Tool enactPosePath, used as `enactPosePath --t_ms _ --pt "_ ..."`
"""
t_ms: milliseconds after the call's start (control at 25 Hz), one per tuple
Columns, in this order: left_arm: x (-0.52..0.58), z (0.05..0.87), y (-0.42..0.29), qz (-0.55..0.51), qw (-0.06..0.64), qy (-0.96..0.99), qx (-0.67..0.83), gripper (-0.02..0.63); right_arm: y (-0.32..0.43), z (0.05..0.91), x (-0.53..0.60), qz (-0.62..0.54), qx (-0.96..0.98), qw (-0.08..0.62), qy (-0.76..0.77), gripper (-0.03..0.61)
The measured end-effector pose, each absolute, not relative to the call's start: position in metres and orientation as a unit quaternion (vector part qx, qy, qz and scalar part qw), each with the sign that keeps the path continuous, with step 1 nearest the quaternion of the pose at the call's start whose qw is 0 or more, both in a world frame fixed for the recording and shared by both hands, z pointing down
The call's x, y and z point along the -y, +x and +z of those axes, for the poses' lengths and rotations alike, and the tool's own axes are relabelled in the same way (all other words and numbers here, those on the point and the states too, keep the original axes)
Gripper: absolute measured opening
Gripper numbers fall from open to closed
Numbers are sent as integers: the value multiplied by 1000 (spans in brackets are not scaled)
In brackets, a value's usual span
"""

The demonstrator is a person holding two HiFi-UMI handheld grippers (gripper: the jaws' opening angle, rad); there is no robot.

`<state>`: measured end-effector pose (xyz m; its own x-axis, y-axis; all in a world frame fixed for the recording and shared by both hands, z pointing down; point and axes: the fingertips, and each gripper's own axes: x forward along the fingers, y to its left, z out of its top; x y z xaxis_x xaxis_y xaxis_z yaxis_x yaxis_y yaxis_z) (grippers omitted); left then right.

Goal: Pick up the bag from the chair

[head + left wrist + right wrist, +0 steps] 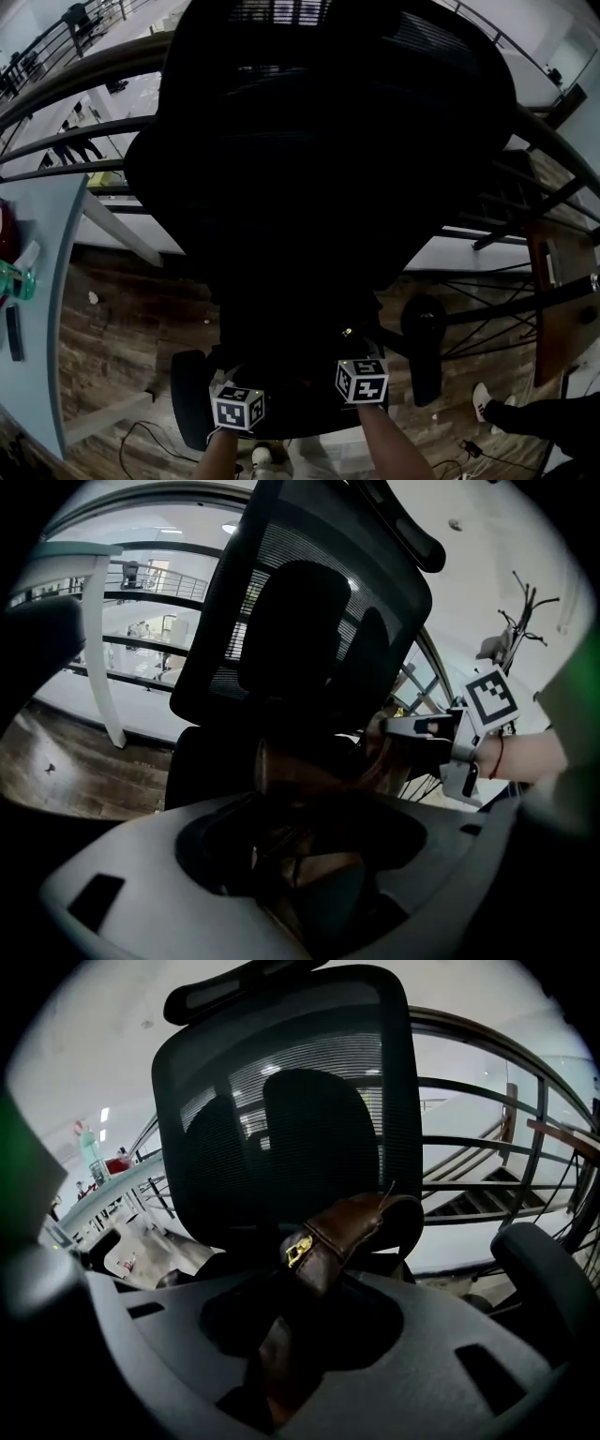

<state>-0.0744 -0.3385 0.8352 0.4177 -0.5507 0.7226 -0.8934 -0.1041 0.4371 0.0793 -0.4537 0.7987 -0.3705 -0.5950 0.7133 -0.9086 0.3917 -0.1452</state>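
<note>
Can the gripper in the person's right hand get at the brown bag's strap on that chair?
Very likely yes: the strap lies right between the right gripper's fingers, seemingly pinched. Nothing blocks it, and the armrest stands off to the side.

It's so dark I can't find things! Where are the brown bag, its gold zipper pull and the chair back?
brown bag [361, 1218]: right gripper view, on its curved leather top.
gold zipper pull [298, 1251]: right gripper view, on the shiny metal tab.
chair back [281, 1063]: right gripper view, on the mesh.
</note>
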Motion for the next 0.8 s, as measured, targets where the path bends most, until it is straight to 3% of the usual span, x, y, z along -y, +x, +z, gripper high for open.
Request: enactPosePath --t_ms 80,120,280,800 --pt "335 834 -81 209 433 707 518 205 79 797 449 264 783 295 480 93" --pt "334 833 -85 213 430 701 527 31 80 796 447 261 782 298 481 67" --pt "330 827 -85 209 431 698 532 28 83 790 443 259 781 298 483 37" --pt "317 784 -74 185 413 713 536 18 97 747 424 247 782 277 500 25"
